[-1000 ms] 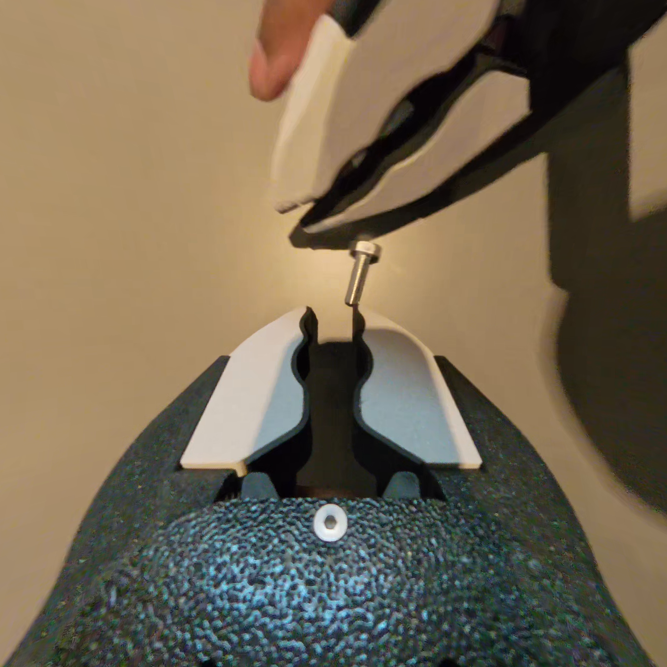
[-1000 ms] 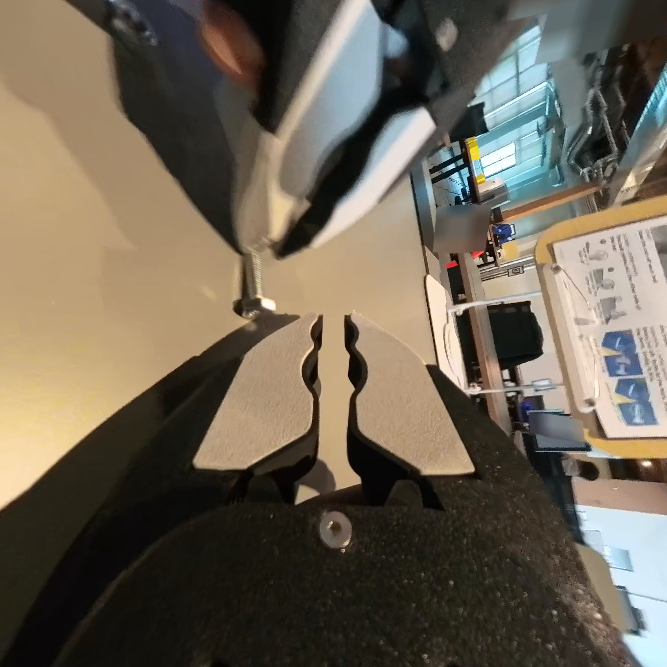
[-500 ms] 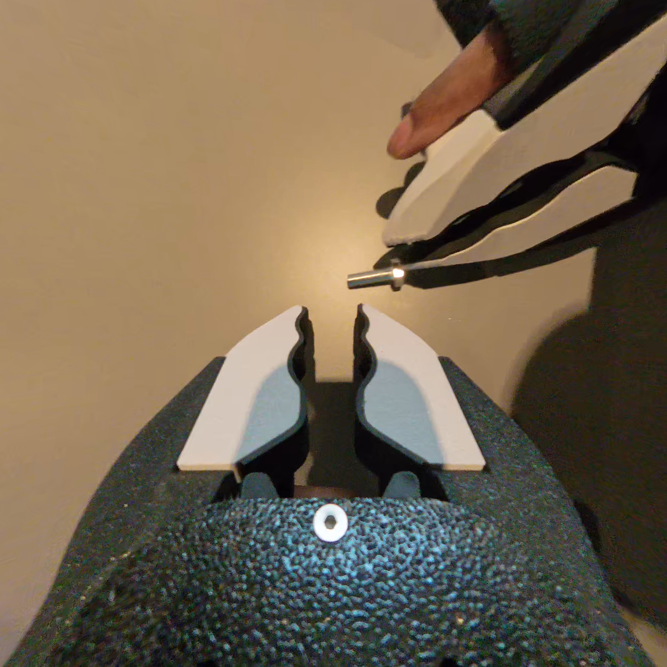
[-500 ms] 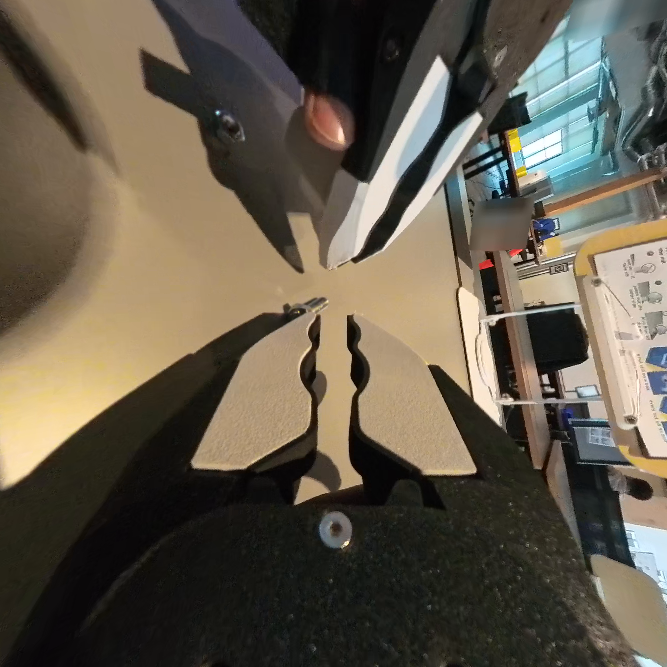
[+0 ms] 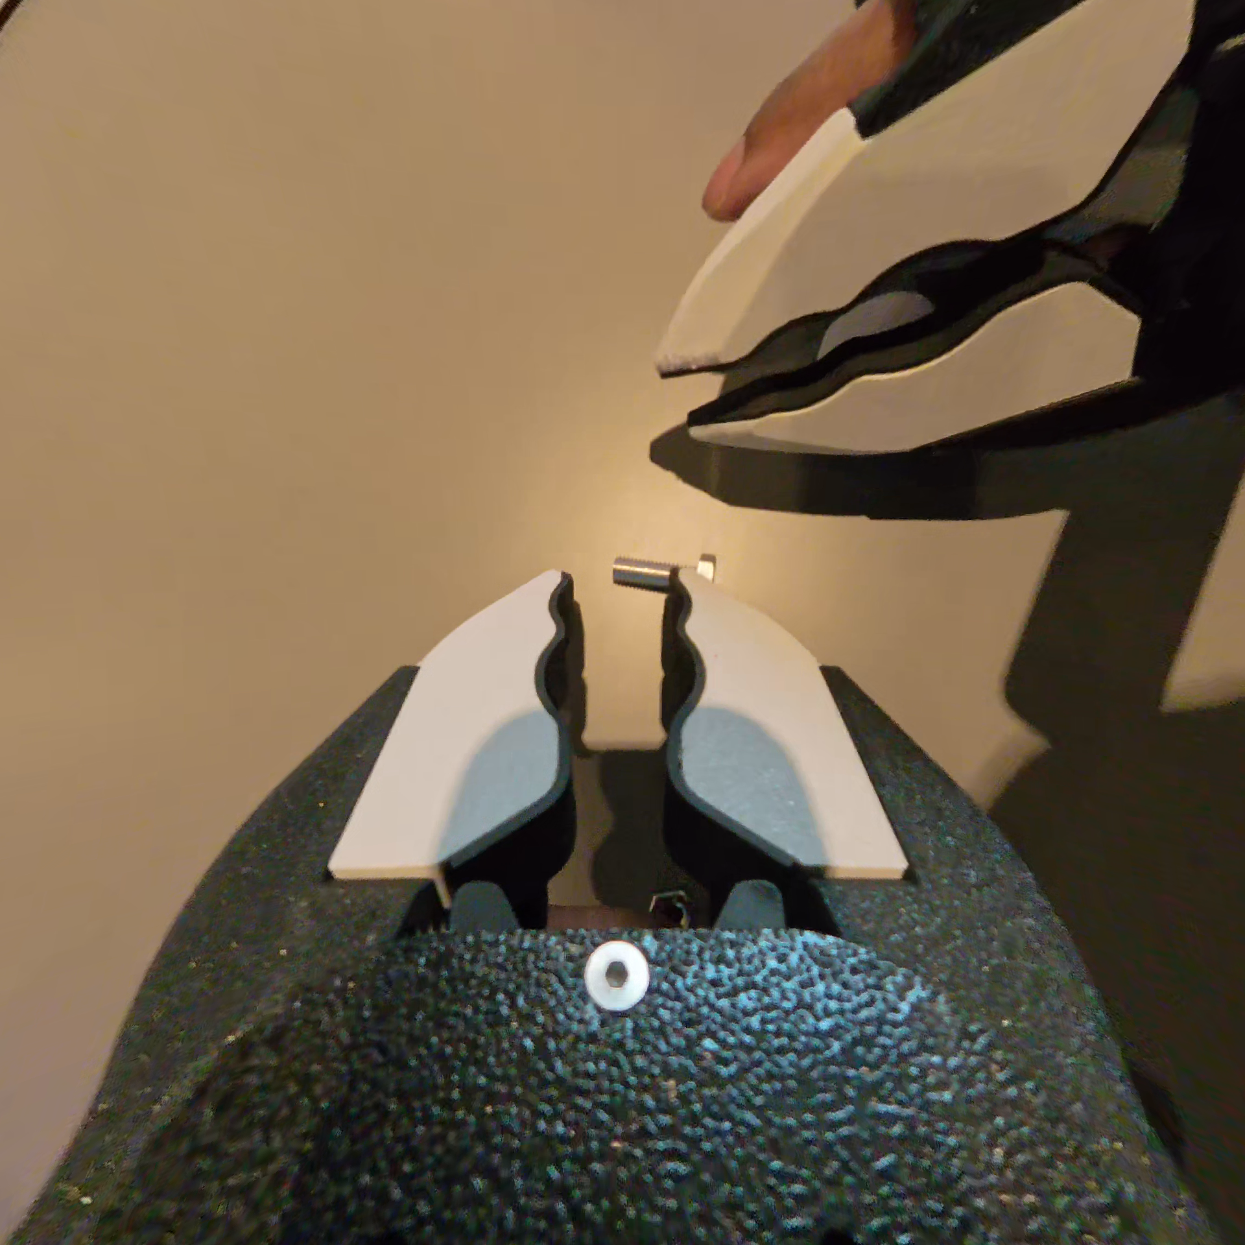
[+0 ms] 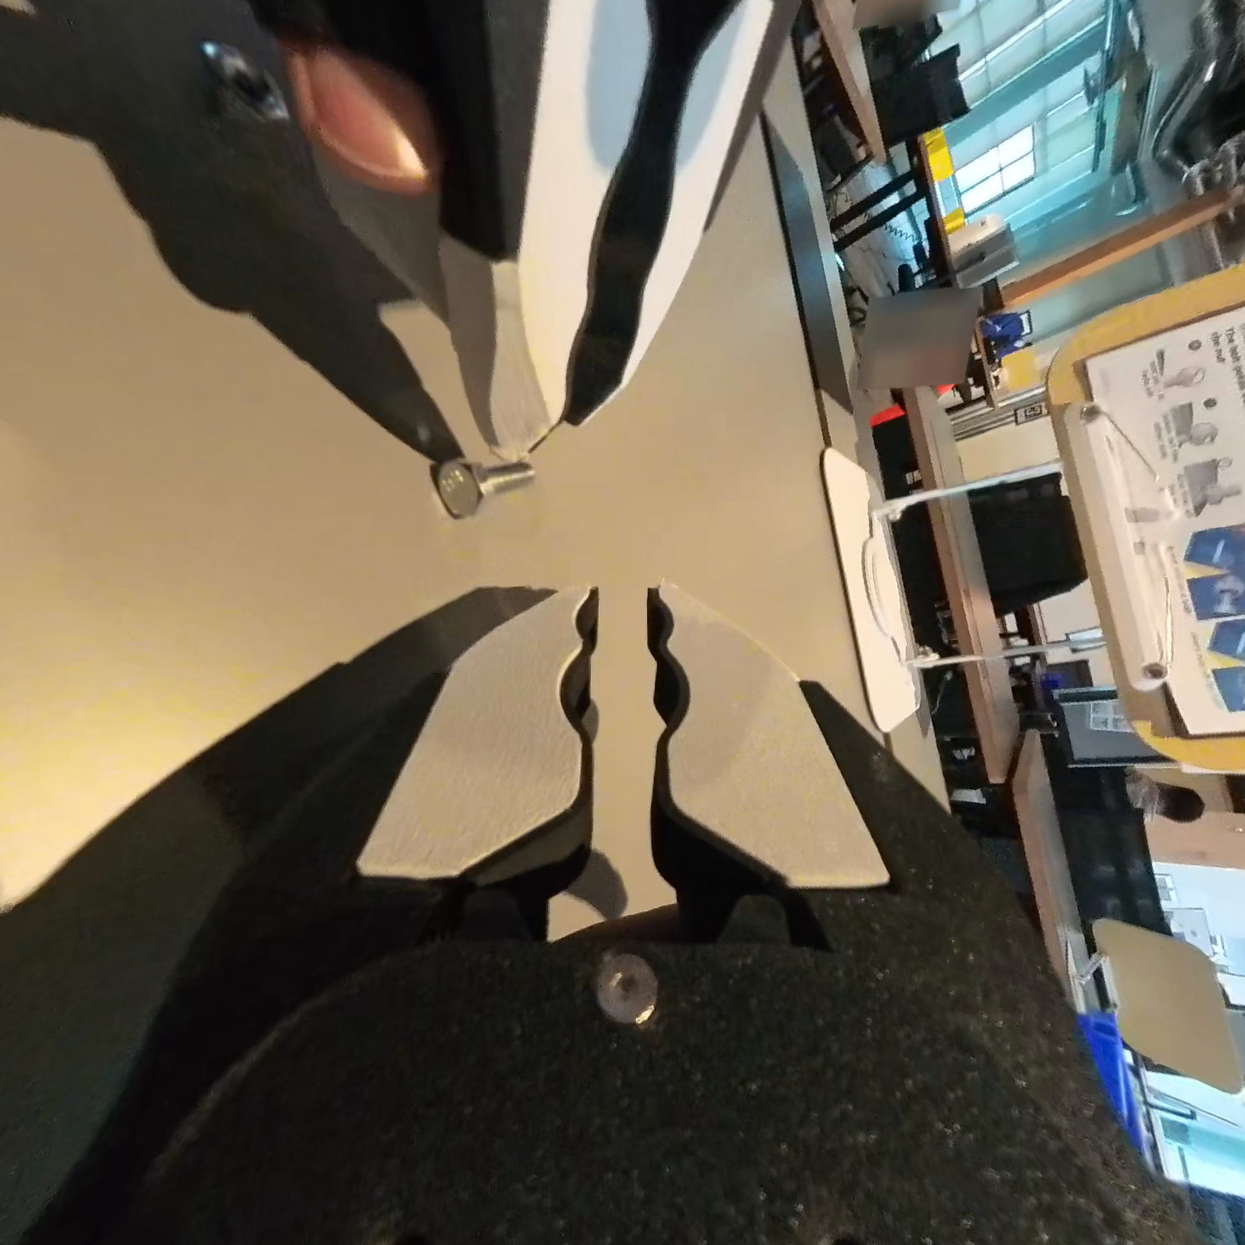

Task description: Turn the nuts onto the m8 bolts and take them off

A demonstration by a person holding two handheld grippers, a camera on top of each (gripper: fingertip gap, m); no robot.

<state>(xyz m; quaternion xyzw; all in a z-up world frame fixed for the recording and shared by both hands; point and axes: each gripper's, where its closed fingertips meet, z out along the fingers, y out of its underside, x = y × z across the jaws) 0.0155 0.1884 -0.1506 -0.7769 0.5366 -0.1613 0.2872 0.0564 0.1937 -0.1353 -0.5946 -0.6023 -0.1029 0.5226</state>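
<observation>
Left wrist view: the left tongs (image 5: 616, 579) are seen with a narrow gap between the fingers, nothing held. The bolt (image 5: 640, 577) is laid flat on the beige surface (image 5: 269, 337), just past the fingertips, its head partly hidden behind one finger. The right tongs (image 5: 680, 397) are seen above it, narrowly parted and empty. In the right wrist view the bolt (image 6: 482, 482) is seen just beside the left tongs' tips (image 6: 539, 438), well apart from the right tongs (image 6: 623, 589).
</observation>
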